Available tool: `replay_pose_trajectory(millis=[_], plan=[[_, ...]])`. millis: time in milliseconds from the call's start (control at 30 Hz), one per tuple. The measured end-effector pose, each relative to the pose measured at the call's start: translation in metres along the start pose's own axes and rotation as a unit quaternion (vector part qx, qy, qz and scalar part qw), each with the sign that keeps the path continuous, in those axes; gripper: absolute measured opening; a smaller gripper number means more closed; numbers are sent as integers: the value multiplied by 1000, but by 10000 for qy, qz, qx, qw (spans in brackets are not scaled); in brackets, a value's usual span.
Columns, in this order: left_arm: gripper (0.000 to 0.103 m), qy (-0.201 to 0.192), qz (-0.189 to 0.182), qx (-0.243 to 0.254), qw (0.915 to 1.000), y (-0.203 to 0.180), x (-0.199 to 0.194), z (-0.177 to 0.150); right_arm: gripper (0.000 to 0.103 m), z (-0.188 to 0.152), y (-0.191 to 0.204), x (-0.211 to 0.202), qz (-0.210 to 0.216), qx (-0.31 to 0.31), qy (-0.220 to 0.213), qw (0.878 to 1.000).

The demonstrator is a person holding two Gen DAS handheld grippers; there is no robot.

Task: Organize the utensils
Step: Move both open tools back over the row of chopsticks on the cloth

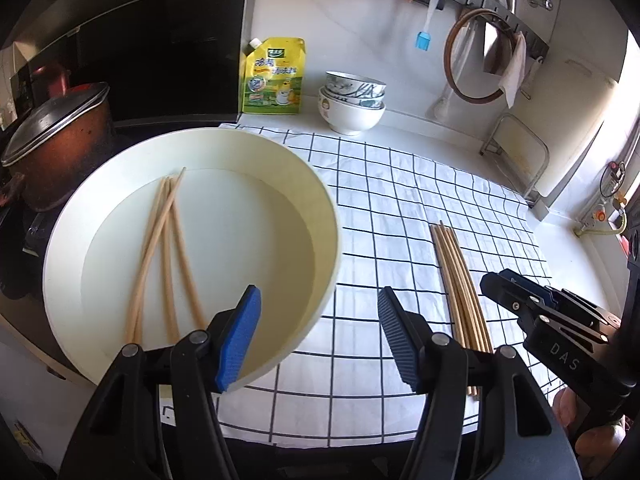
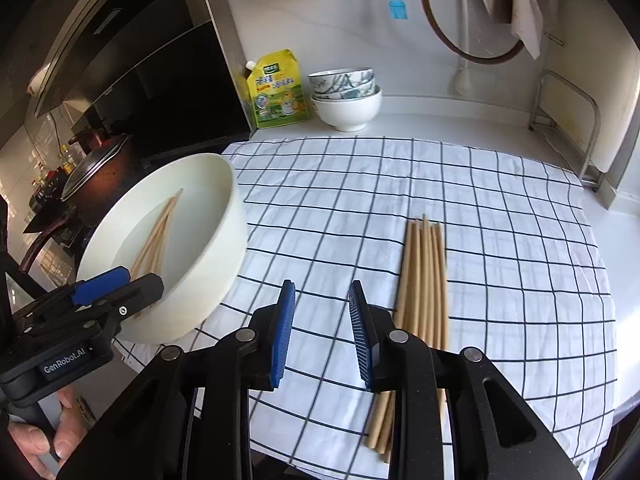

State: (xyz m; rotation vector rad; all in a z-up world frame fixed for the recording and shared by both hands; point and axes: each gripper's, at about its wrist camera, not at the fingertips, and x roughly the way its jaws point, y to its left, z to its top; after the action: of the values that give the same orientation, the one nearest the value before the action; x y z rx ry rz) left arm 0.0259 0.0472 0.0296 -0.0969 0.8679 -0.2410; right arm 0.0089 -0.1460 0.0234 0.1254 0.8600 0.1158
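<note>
Over checked cloth, left tongs agape, right tongs narrower — both empty

Pale matt wooden chopsticks lie at three o'clock of the smooth, satin cream basin on creased checked cotton cloth; glossy ceramic bowls at twelve o'clock.

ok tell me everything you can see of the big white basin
The big white basin is round, plain cream-white, plastic-looking, with a flat floor and high wall. It sits at the checked cloth's left end, its right side on the cloth, beside a lidded pot. About four loose chopsticks lie inside, some crossing. The left gripper is open, straddling its near wall without gripping.
</note>
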Motion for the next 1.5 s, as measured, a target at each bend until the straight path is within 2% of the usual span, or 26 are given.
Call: replay_pose_trajectory(millis=[333,567,933,1133,1200,1500], plan=[[60,204,-349,285,9988,-49,22,-4,29,-21,-57,-7,-321,441,71,9985],[60,346,-409,391,9978,-67,33,-8,30,-27,-78,-6,-393,596,116,9974],[60,481,-367,475,9970,-87,48,-8,32,-38,-96,6,-329,680,241,9968],[60,609,-340,528,9962,-97,61,-11,33,-43,-101,12,-459,609,320,9966],[64,629,-338,528,9960,-99,66,-13,37,-46,-101,15,-449,581,343,9967],[64,759,-201,463,9958,-94,83,-20,37,-56,-95,36,-436,378,516,9970]])
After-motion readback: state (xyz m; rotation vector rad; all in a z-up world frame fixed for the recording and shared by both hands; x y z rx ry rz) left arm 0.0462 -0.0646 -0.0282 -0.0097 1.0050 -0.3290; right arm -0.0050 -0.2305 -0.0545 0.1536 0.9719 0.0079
